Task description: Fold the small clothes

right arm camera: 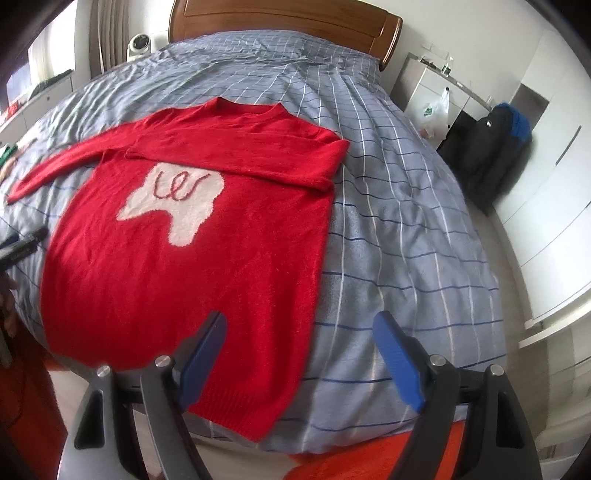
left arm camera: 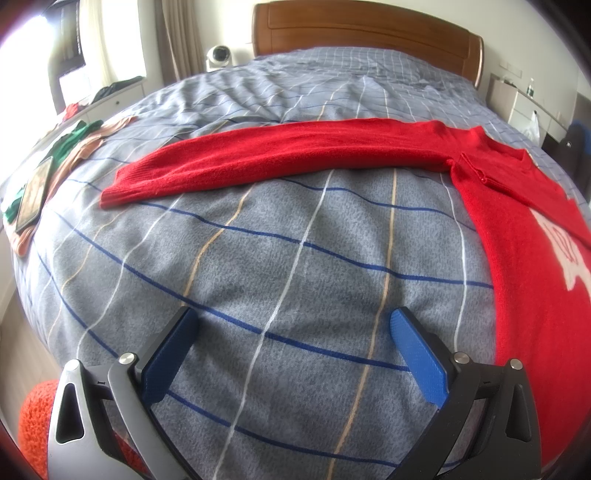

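Note:
A red sweater (right arm camera: 177, 266) with a white patch on its chest lies flat on the grey checked bed cover (right arm camera: 399, 229). Its right sleeve is folded across the chest. Its left sleeve (left arm camera: 266, 162) stretches out straight to the left. My left gripper (left arm camera: 295, 328) is open and empty, above bare bed cover (left arm camera: 280, 258) to the left of the sweater body (left arm camera: 535, 280). My right gripper (right arm camera: 299, 332) is open and empty above the sweater's lower right hem. The left gripper's tip shows at the left edge of the right wrist view (right arm camera: 26, 240).
Green and peach clothes (left arm camera: 74, 144) and a phone (left arm camera: 35, 192) lie at the bed's left edge. A wooden headboard (left arm camera: 369, 33) stands at the far end. Drawers, a plastic bag (right arm camera: 436, 107) and a dark backpack (right arm camera: 495, 147) are to the right of the bed.

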A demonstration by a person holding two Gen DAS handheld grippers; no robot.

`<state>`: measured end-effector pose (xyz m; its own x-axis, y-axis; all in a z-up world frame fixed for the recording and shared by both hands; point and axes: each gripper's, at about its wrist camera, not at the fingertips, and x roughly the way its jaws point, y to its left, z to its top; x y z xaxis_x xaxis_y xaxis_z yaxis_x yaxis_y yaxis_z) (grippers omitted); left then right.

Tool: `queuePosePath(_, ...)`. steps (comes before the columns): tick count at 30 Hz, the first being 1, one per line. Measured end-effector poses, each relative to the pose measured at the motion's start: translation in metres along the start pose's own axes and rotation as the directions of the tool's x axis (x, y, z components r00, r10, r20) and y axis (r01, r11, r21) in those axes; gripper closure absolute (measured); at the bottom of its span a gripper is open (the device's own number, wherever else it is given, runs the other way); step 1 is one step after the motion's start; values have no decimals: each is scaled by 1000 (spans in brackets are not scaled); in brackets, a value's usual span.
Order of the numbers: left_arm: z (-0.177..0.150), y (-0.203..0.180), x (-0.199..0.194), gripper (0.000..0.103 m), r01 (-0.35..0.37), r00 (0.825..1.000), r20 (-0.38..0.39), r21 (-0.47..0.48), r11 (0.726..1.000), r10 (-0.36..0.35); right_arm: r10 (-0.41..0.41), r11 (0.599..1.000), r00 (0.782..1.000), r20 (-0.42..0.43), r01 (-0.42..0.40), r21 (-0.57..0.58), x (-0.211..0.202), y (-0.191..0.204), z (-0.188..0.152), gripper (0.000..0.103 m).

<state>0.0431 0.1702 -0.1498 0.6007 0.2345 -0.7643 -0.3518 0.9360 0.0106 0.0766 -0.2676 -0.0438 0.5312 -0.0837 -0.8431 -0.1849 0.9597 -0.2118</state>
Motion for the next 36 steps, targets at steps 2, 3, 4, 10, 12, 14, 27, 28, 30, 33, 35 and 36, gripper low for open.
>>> queuePosePath(2, 0, 0, 0, 0, 0, 1000, 0, 0, 1000, 0, -4, 1000, 1000, 2, 4, -3, -1, 1, 0, 22)
queuePosePath(3, 0, 0, 0, 0, 0, 1000, 0, 0, 1000, 0, -7, 1000, 1000, 4, 7, -2, -1, 1, 1, 22)
queuePosePath(4, 0, 0, 0, 0, 0, 1000, 0, 0, 1000, 0, -5, 1000, 1000, 4, 5, 2, -1, 1, 1, 22)
queuePosePath(10, 0, 0, 0, 0, -1, 1000, 0, -1, 1000, 1, -13, 999, 1000, 8, 13, 39, -2, -7, 2, 22)
queuePosePath(12, 0, 0, 0, 0, -1, 1000, 1, 0, 1000, 1, -13, 999, 1000, 10, 12, 50, -3, -10, 2, 22)
queuePosePath(14, 0, 0, 0, 0, -1, 1000, 1, 0, 1000, 1, -14, 998, 1000, 12, 13, 56, -3, -11, 2, 22)
queuePosePath(27, 0, 0, 0, 0, -1, 1000, 0, -1, 1000, 1, -30, 994, 1000, 7, 29, 105, -2, -24, 1, 22)
queuePosePath(28, 0, 0, 0, 0, -1, 1000, 0, -1, 1000, 1, -31, 994, 1000, 7, 30, 108, -2, -24, 1, 22)
queuePosePath(30, 0, 0, 0, 0, -2, 1000, 0, -1, 1000, 2, -34, 993, 999, 5, 33, 114, -2, -26, 0, 22)
queuePosePath(33, 0, 0, 0, 0, -2, 1000, 0, -1, 1000, 2, -38, 991, 999, 4, 38, 127, -1, -29, 0, 22)
queuePosePath(35, 0, 0, -1, 0, -2, 1000, 1, -1, 1000, 2, -43, 991, 999, 4, 42, 130, -1, -30, 0, 22)
queuePosePath(36, 0, 0, -1, 0, -2, 1000, 1, -1, 1000, 2, -43, 990, 999, 4, 42, 132, -1, -31, 0, 22)
